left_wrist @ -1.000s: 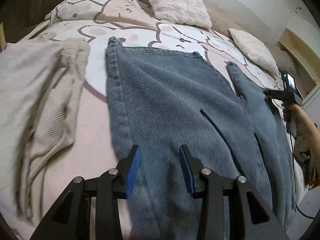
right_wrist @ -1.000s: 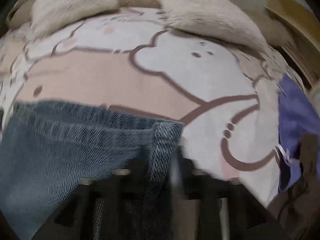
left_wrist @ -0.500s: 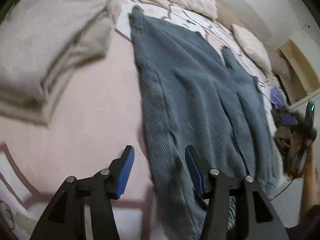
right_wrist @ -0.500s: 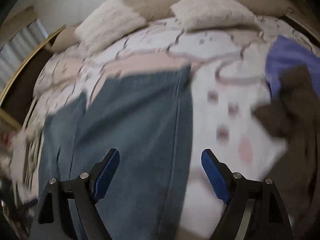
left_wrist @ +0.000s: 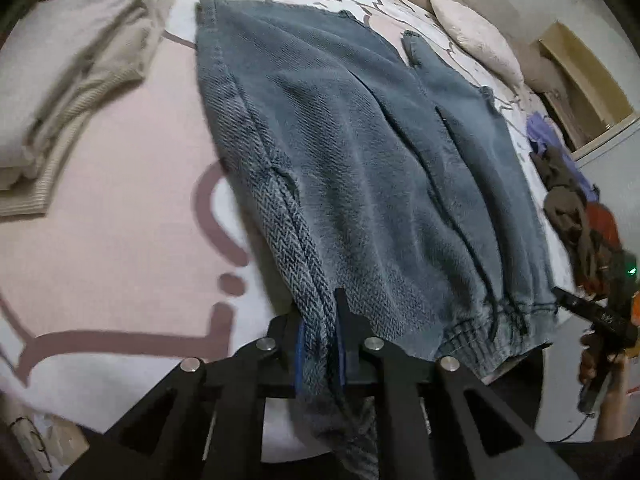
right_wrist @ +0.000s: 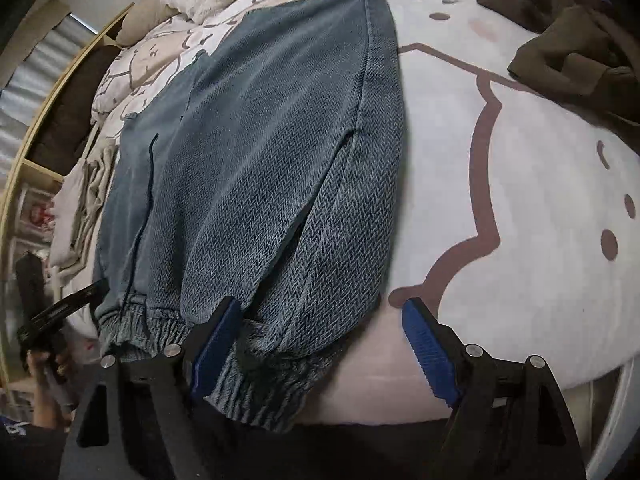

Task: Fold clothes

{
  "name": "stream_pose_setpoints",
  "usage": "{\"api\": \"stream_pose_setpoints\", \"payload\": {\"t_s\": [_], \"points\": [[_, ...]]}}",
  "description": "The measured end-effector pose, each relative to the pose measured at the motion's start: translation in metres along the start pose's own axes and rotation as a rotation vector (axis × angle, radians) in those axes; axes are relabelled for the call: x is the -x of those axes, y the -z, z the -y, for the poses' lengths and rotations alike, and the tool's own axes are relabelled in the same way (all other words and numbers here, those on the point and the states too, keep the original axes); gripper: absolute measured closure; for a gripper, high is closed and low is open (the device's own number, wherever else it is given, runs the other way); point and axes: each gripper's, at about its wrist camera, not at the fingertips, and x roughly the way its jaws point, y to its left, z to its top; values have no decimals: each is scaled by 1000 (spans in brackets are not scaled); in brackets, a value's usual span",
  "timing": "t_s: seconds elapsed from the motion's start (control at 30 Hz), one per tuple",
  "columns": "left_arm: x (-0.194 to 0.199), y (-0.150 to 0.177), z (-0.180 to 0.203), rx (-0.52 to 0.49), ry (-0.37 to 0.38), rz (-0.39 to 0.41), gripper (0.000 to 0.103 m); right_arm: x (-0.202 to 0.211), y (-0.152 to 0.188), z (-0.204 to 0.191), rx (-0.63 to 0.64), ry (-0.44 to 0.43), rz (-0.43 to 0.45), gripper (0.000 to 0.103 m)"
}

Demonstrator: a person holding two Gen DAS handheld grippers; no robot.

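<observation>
- The grey-blue knit trousers (left_wrist: 360, 152) lie spread flat on the bed (left_wrist: 120, 240), waistband at the near edge, legs running to the far pillows.
- They look thick, soft and limp, likely to sag between grips; the ribbed waistband corners seem the surest hold.
- The left tool (left_wrist: 320, 344) is pressed together, pinching the left side seam just by the waistband.
- The right tool (right_wrist: 320, 344) stands spread, its jaws straddling the right waistband corner, not gripping.
- Only the left view shows the folded cream garment (left_wrist: 60, 100) on the far left; the right view alone shows the brown clothes (right_wrist: 580, 52) on the right up close.
</observation>
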Motion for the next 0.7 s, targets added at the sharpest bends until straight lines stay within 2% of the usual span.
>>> {"api": "stream_pose_setpoints", "payload": {"t_s": [0.13,0.23,0.27,0.3,0.33,0.37,0.43,0.5,0.53,0.63,0.7], "points": [[12,19,-16,-2,-77,-18,93,2,5,0,-34,-50,-3,26],[14,27,-22,25,-62,-4,93,-1,13,-1,-39,-71,-7,25],[16,27,-21,34,-52,8,93,-2,14,-2,-35,-70,-2,28],[17,26,-21,43,-39,20,93,-5,13,-3,-28,-76,-1,34],[19,25,-20,50,-27,28,93,-5,13,-4,-24,-91,-1,55],[21,24,-18,51,-19,34,93,-4,12,-7,-13,-96,0,67],[30,22,-10,21,-22,57,92,-2,12,-13,8,-103,1,71],[40,21,2,-27,-49,90,82,7,17,-19,77,-60,11,72],[46,21,7,-53,-61,107,80,10,20,-19,102,-36,11,72],[60,18,26,-147,-103,174,79,1,26,1,33,-55,-10,72],[70,15,37,-210,-129,222,78,0,24,-3,49,-41,-8,72]]}}
